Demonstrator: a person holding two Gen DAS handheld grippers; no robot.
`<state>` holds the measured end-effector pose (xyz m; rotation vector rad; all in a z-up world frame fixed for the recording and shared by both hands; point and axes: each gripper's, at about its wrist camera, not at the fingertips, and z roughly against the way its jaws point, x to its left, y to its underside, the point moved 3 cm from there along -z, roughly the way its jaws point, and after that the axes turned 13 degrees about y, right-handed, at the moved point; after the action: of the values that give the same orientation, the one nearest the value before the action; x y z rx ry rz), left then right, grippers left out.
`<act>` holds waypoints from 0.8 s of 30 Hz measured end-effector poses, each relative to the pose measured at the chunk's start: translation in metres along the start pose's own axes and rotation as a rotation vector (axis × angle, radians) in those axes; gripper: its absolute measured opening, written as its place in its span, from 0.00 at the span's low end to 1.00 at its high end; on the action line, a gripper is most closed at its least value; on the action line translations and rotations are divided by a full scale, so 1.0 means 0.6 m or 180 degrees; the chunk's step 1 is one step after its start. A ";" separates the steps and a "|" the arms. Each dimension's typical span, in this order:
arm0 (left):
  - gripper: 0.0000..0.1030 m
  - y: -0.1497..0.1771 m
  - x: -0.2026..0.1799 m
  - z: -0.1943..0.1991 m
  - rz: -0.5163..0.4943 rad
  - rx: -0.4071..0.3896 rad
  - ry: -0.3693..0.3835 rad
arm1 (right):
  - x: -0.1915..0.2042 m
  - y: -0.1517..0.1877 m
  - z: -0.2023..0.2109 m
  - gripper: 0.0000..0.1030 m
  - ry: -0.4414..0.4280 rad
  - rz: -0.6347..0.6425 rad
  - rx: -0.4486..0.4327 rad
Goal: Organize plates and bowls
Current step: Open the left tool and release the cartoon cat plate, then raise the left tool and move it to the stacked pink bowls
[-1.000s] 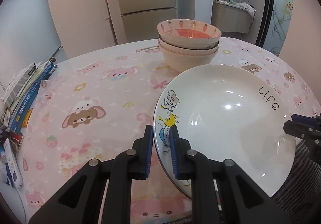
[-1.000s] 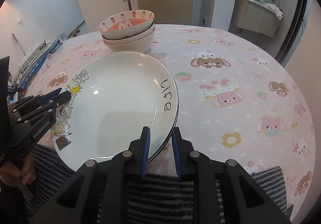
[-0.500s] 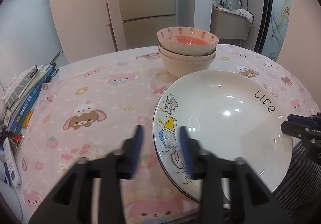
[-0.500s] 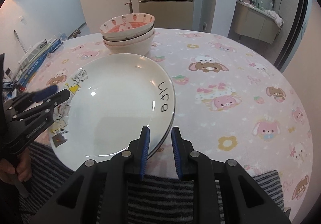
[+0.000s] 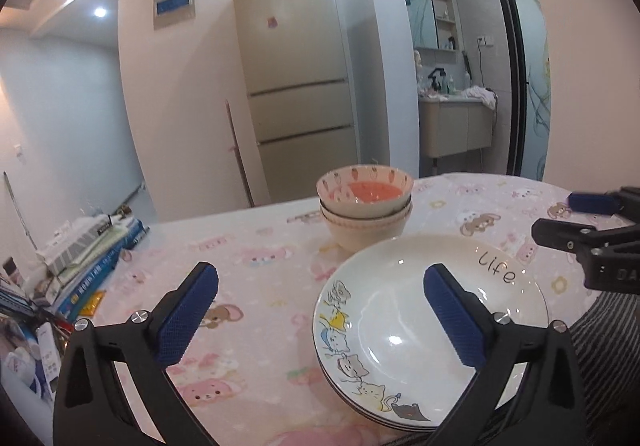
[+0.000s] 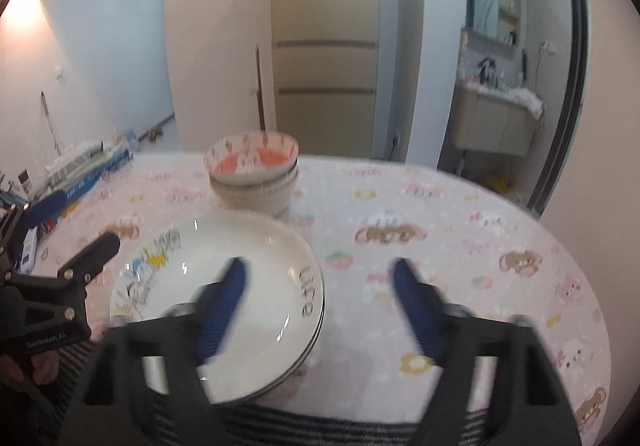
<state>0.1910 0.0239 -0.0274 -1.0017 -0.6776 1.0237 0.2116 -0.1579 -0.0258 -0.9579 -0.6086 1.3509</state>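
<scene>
Both grippers let go and rose off the white cartoon-printed ceramic plate stack (image 5: 430,310).
My left gripper (image 5: 320,310) and right gripper (image 6: 320,306) were opening, empty, because the plates sat stacked.

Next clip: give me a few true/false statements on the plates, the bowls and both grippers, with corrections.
1. The plates are stacked. True.
2. The left gripper clamps the plates' rim. False: its jaws are opening, clear of the rim.
3. The bowls sit nested beyond the plates. True.
4. The top plate reads "love". False: it reads "life".
5. The right gripper holds a bowl. False: its jaws are opening and hold nothing.
</scene>
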 end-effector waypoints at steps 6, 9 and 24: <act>1.00 -0.008 0.017 0.047 0.0162 -0.0566 -0.0106 | -0.003 -0.011 0.036 0.84 0.0171 -0.0002 -0.0625; 1.00 -0.004 0.024 0.069 0.0215 -0.0806 -0.0228 | -0.011 -0.009 0.038 0.85 0.0205 -0.0092 -0.0802; 1.00 0.008 0.027 0.117 0.0246 -0.1265 -0.0346 | -0.044 0.037 0.088 1.00 0.0110 -0.0475 -0.1456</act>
<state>0.1365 0.0644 -0.0026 -1.3310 -0.9626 1.0378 0.1519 -0.1732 -0.0136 -1.2708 -0.9684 1.0786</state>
